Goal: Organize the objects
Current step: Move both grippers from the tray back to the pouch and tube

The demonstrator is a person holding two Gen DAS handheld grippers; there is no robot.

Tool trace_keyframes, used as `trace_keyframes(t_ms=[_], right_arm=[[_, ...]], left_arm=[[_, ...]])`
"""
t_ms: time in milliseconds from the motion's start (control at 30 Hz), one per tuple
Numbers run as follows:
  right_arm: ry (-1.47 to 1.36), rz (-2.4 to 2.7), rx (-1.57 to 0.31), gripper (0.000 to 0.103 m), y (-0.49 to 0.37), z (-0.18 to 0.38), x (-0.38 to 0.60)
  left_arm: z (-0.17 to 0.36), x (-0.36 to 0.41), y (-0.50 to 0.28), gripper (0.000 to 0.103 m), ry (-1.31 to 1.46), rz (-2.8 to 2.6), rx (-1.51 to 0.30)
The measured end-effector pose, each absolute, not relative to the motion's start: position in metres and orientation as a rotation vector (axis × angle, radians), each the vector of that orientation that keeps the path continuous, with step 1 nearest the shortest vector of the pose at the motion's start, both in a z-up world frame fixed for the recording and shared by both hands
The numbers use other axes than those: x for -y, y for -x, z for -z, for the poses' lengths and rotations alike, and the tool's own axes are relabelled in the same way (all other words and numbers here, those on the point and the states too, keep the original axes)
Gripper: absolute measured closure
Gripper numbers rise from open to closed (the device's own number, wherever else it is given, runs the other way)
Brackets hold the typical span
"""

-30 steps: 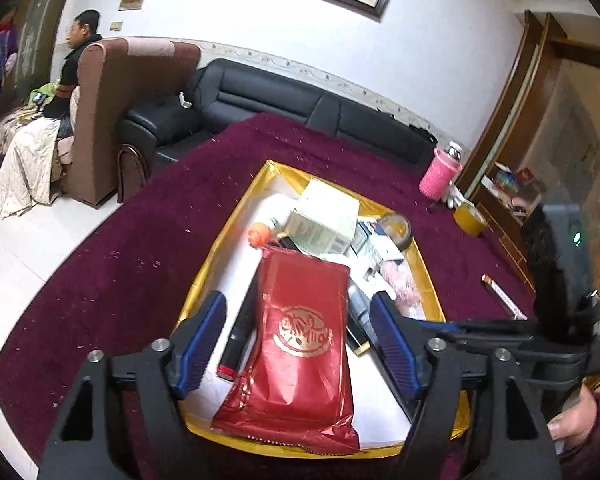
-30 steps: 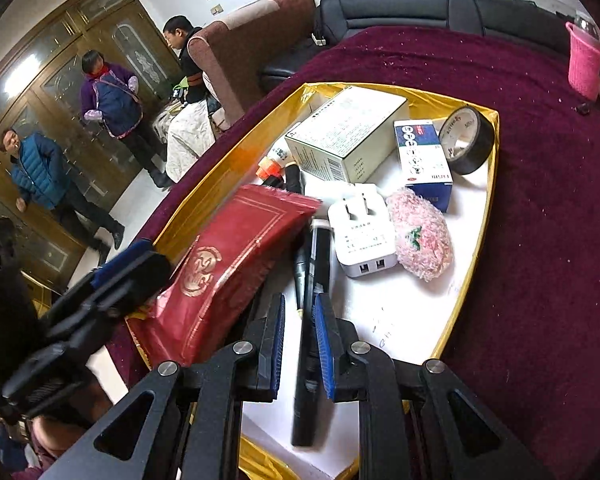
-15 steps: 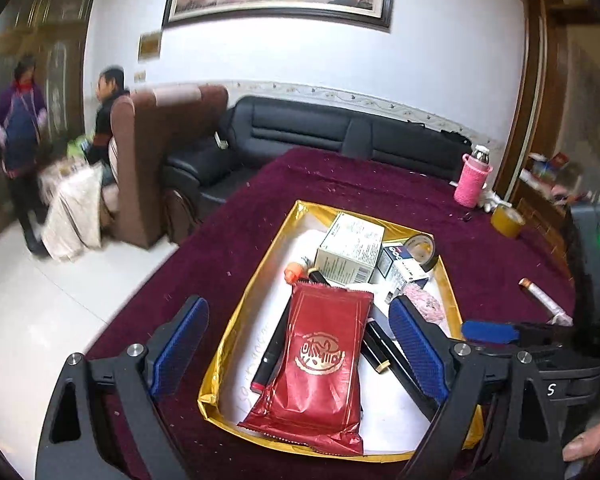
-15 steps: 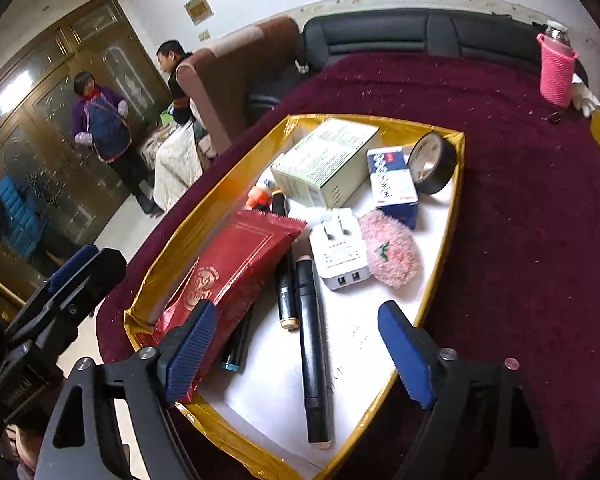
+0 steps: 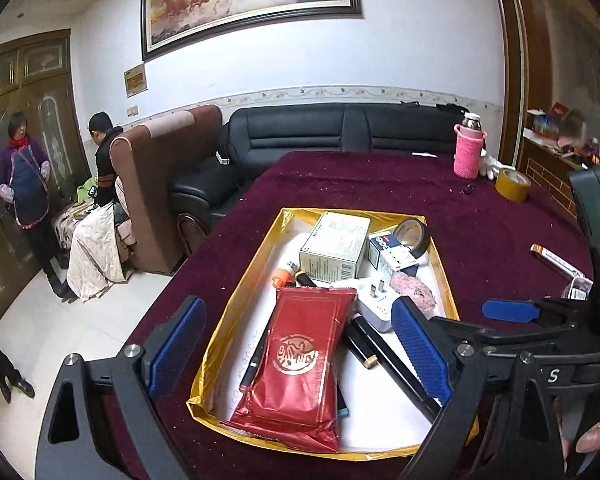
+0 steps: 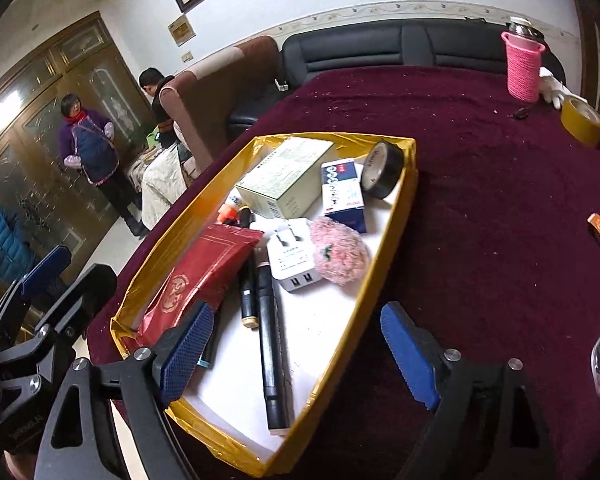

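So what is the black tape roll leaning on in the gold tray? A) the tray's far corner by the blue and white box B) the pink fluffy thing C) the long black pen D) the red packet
A: the black tape roll stands on edge in the far corner of the gold tray, beside the blue and white box.

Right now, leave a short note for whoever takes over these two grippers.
Left gripper: open, empty, above the near end of the gold tray.
Right gripper: open, empty, over the tray's near right rim.
In tray: red packet, black pens, white charger, pink puff, two boxes, black tape.
Left on the cloth: yellow tape, pink bottle.
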State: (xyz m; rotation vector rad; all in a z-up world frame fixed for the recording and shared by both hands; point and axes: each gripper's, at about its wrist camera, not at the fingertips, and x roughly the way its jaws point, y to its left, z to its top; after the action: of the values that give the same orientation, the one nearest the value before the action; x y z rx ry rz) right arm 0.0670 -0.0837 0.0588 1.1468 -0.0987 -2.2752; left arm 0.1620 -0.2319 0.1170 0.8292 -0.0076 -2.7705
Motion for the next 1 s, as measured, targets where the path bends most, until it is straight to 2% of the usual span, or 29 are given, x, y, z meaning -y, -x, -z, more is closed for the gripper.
trace_keyframes(t_ms=[367,767,1000], right_arm=[[-1.129,2.324,0.215,0.011,-0.06,-0.061,0.038],[-1.16,2.451,0.46,0.011,-0.048,-0.054,-0.063],[-1.133,2.548,0.506,0.011,-0.052,-0.058,-0.122]], left_arm=[[-0.111,0.206,-0.151,0.009,-0.909,2.779,0.077],[-0.103,0.156,-0.135,0.009,-0.998,2.813,0.239],[-0.1,0.128,-0.126,0.009,-1.09,2.878,0.259]])
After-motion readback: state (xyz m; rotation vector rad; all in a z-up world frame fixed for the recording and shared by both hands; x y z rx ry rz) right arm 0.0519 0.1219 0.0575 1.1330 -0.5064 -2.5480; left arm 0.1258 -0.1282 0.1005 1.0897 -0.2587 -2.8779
